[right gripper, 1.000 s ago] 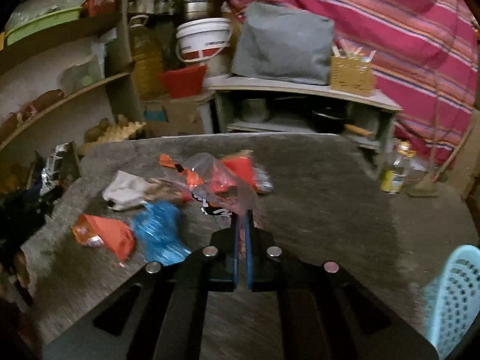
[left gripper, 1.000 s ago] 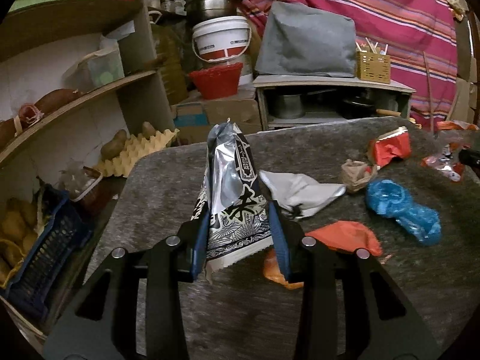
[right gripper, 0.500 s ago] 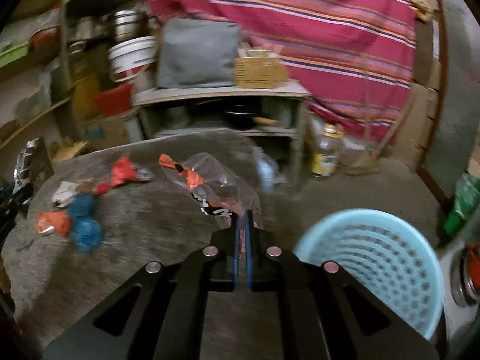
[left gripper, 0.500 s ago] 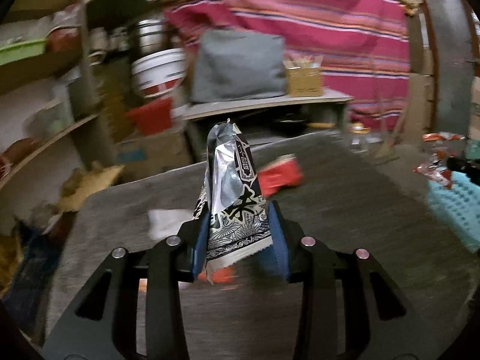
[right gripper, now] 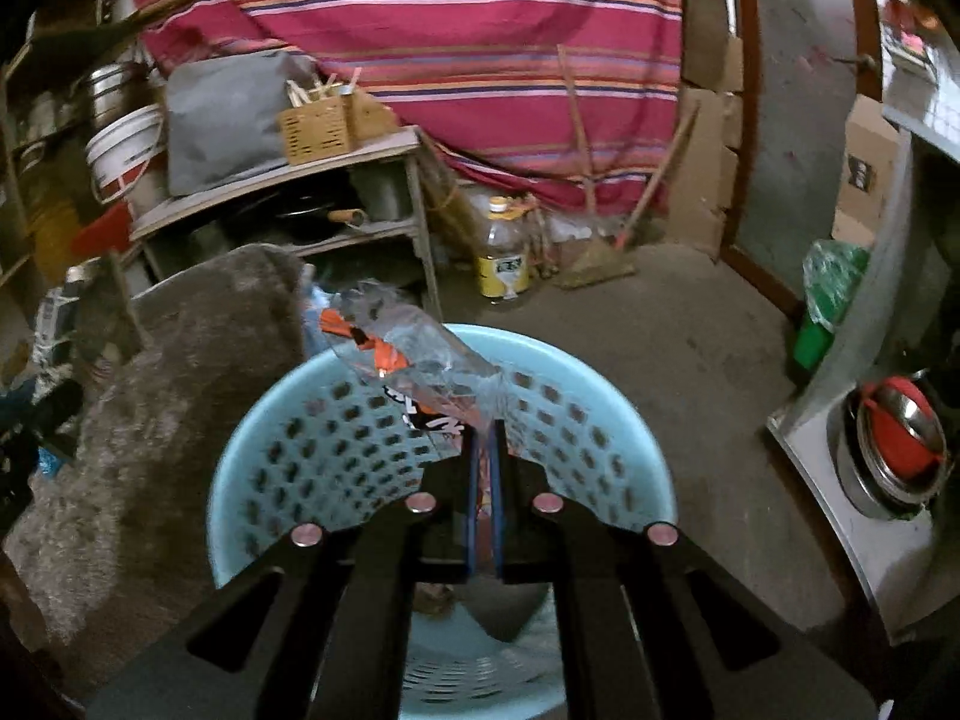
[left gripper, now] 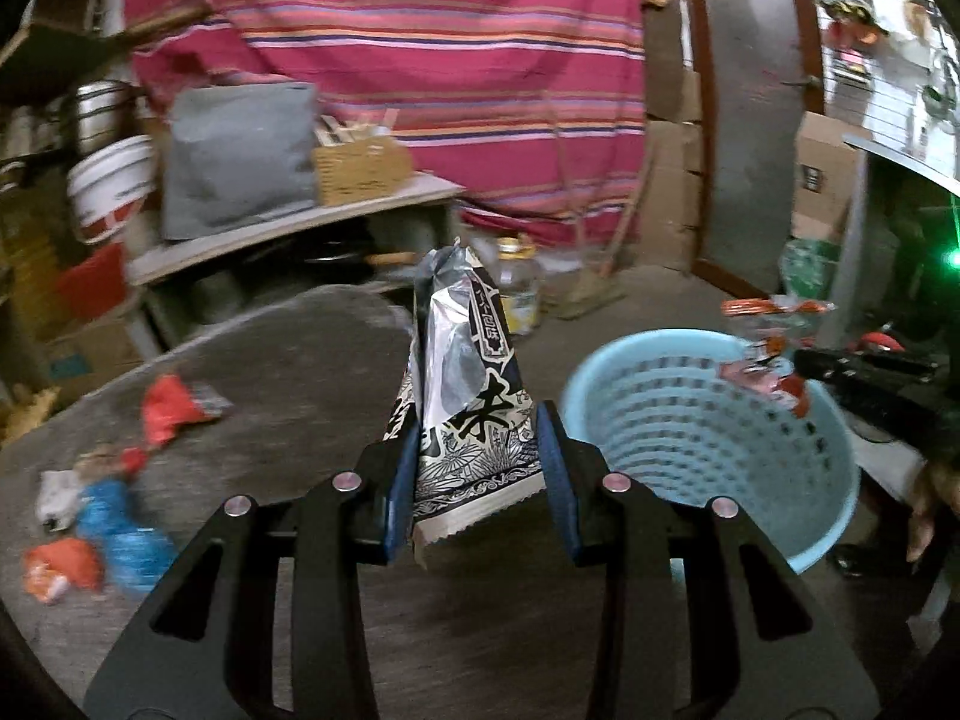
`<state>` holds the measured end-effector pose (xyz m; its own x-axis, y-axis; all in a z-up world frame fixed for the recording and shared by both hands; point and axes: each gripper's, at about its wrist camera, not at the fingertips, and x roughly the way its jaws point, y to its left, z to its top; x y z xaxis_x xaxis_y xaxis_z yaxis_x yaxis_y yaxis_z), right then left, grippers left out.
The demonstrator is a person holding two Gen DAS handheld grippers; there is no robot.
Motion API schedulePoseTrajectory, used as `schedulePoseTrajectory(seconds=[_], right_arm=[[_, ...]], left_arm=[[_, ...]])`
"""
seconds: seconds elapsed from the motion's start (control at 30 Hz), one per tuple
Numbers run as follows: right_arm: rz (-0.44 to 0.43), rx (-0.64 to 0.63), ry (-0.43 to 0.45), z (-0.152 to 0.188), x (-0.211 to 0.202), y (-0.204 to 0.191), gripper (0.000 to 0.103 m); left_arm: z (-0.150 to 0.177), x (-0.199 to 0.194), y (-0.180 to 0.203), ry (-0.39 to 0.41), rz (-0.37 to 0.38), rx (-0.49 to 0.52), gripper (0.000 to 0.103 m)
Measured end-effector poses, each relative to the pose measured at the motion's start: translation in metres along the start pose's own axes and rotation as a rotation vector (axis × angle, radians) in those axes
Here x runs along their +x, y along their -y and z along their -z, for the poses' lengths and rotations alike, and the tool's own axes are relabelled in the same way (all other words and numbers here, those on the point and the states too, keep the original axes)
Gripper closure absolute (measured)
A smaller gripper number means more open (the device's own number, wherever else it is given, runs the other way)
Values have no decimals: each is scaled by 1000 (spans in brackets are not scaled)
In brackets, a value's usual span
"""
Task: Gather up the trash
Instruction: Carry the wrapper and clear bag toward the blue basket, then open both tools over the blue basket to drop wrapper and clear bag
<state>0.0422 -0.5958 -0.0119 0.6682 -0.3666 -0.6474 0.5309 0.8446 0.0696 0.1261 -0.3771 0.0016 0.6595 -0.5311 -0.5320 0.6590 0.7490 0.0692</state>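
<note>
Both wrappers swung off rug since a second ago; clear red-printed wrapper (right gripper: 414, 375) now over light-blue perforated basket (right gripper: 288, 456), frame centre, long axis running up-left from my right gripper (right gripper: 483, 450), pressed together on its tail. Step: drop-off. Next: part jaws over opening. Left gripper (left gripper: 478, 468) pinches black-and-silver snack bag (left gripper: 465, 396) upright, sealed end down, left of basket (left gripper: 708, 438); needs carrying rightward over rim.

Both views are dim, indoor and warm-toned, with the striped cloth (left gripper: 384, 48) the brightest area and a green light point glaring at the left view's right edge. Motion blur smears the scattered litter (left gripper: 114, 516) and blue basket (left gripper: 708, 432). Fisheye bending curves the edges, and the corners fall black.
</note>
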Motion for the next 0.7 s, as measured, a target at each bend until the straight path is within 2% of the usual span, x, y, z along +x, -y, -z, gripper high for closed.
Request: schedulePoseTrajectory(seconds=[0.13, 0.3, 0.37, 0.43, 0.57, 0.63, 0.7], right_arm=[[8, 9, -22, 4, 10, 16, 99], [4, 51, -23, 6, 10, 30, 100], [1, 59, -21, 6, 10, 34, 99], [4, 56, -25, 6, 12, 32, 99], [7, 50, -42, 7, 15, 28, 99], [6, 48, -49, 7, 17, 24, 99], [10, 39, -54, 8, 19, 17, 99]], left_arm=[[-6, 21, 42, -27, 70, 0, 66], [-12, 34, 75, -51, 108, 26, 66], [-12, 34, 78, -47, 105, 25, 59], [-12, 36, 71, -64, 104, 13, 45], [-13, 32, 48, -99, 88, -25, 41], [-13, 22, 33, -82, 62, -48, 24], [-14, 8, 15, -46, 26, -60, 17]])
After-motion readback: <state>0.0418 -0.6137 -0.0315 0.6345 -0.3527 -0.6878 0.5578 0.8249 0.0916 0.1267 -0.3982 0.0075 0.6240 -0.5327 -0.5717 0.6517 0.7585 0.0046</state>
